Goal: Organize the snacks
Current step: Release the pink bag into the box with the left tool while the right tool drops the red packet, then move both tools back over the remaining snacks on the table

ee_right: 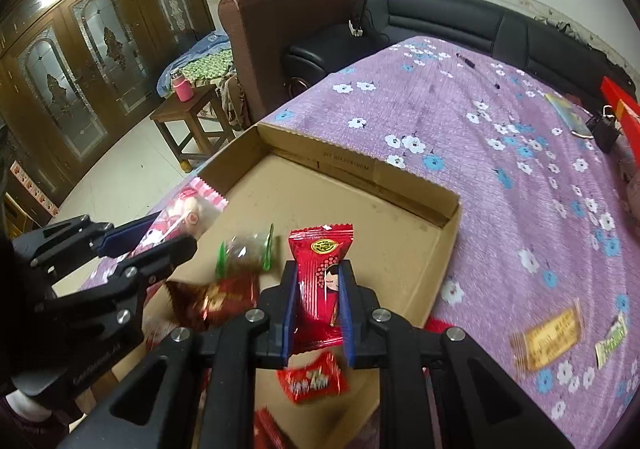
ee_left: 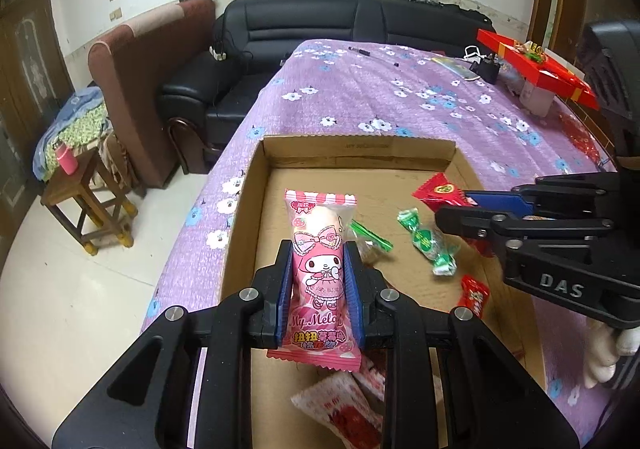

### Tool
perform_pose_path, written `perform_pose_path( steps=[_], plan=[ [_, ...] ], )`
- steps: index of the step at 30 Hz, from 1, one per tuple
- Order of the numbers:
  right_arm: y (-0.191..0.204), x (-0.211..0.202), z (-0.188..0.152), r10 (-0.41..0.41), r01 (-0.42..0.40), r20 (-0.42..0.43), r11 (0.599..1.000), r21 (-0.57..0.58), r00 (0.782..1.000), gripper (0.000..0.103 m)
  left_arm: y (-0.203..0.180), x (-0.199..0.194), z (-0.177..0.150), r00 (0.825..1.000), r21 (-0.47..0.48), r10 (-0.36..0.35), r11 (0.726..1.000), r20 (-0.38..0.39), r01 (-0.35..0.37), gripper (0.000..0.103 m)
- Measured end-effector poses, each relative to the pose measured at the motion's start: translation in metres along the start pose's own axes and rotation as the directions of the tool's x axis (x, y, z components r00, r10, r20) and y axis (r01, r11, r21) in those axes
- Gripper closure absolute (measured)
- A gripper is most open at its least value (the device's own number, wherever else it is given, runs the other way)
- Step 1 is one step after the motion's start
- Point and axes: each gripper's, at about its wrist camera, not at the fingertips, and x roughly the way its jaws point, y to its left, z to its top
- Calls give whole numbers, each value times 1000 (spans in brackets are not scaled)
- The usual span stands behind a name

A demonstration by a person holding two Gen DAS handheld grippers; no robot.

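Left wrist view shows the left claw (ee_left: 320, 289) clamped on a pink marshmallow packet (ee_left: 320, 269), held upright over the cardboard box (ee_left: 360, 147) on the purple-clothed desk (ee_left: 360, 97). The right claw (ee_right: 318, 309) grips a red candy packet (ee_right: 320, 281) above the same box, where green candy (ee_left: 428, 241) and other sweets lie loose. Both packets are slick and pinched narrowly; either could slip or twist out, and the two claws are close enough to collide. Sweets beneath the claws are partly hidden, and the wrappers (ee_right: 546, 339) on the cloth are blurred.
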Motion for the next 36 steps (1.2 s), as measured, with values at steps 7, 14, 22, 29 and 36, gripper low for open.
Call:
perform_pose_path(
  steps=[7, 14, 22, 29, 36],
  plan=[
    [-8, 28, 15, 1, 1, -51, 1000, 31, 999, 82, 15, 19, 15, 999, -50, -6, 999, -49, 3, 79],
    [-15, 34, 17, 27, -24, -40, 997, 79, 999, 77, 29, 31, 15, 994, -101, -27, 995, -103, 17, 79],
    [-20, 5, 13, 36, -40, 37, 994, 104, 999, 66, 41, 18, 17, 992, -175, -90, 982, -86, 74, 79],
    [-36, -36, -11, 14, -24, 86, 993, 112, 996, 58, 31, -24, 12, 988, -214, -153, 966, -29, 143, 79],
    [-73, -59, -41, 4, -24, 103, 981, 193, 995, 58, -27, -67, -2, 966, -142, -258, 955, 31, 260, 78]
  ],
)
